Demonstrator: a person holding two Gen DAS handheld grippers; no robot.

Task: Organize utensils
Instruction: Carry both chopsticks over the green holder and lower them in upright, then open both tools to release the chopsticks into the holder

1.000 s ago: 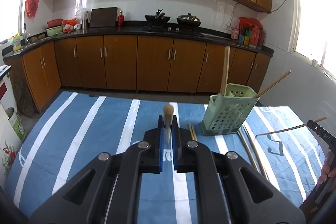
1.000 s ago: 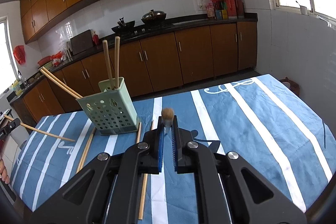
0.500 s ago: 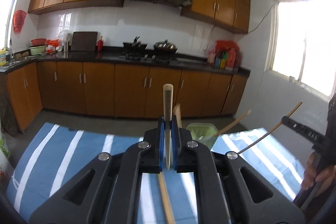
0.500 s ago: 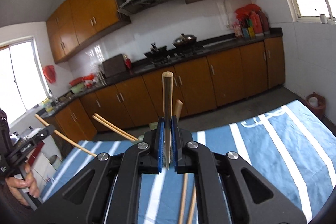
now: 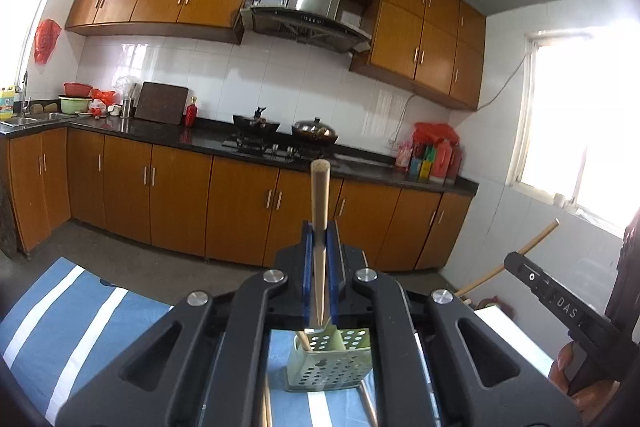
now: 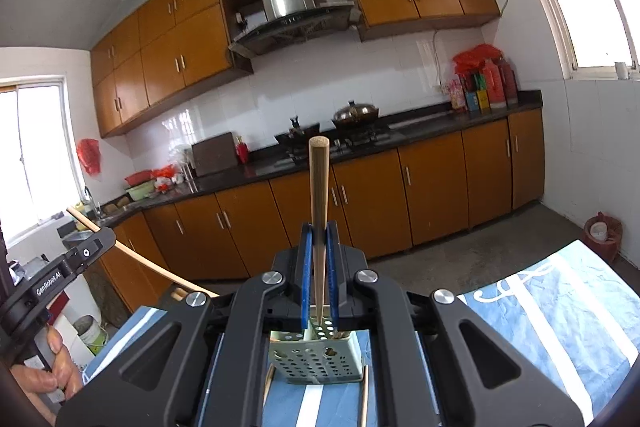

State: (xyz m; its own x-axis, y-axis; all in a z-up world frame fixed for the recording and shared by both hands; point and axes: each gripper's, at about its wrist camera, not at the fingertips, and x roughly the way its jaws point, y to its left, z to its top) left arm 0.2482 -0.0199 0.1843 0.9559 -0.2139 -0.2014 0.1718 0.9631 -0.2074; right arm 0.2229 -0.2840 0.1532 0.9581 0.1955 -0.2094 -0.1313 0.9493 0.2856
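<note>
My left gripper (image 5: 319,227) is shut on a wooden chopstick (image 5: 319,203) that stands upright between the blue pads. Below it the pale green perforated utensil holder (image 5: 330,367) stands on the blue striped tablecloth (image 5: 80,315), with a chopstick inside. My right gripper (image 6: 318,229) is shut on another wooden chopstick (image 6: 319,187), also upright, above the same holder (image 6: 316,359). Each gripper shows in the other's view, the right one (image 5: 560,303) and the left one (image 6: 60,275), each with its chopstick sticking out.
Loose chopsticks lie on the cloth beside the holder (image 6: 364,399). A metal utensil (image 5: 368,403) lies right of the holder. Brown kitchen cabinets (image 5: 240,207) and a black counter stand beyond the table. A bucket (image 6: 92,335) stands on the floor at left.
Both grippers have tilted up and moved over the holder, which now sits low between the fingers. The chopsticks now stand upright in both grips.
</note>
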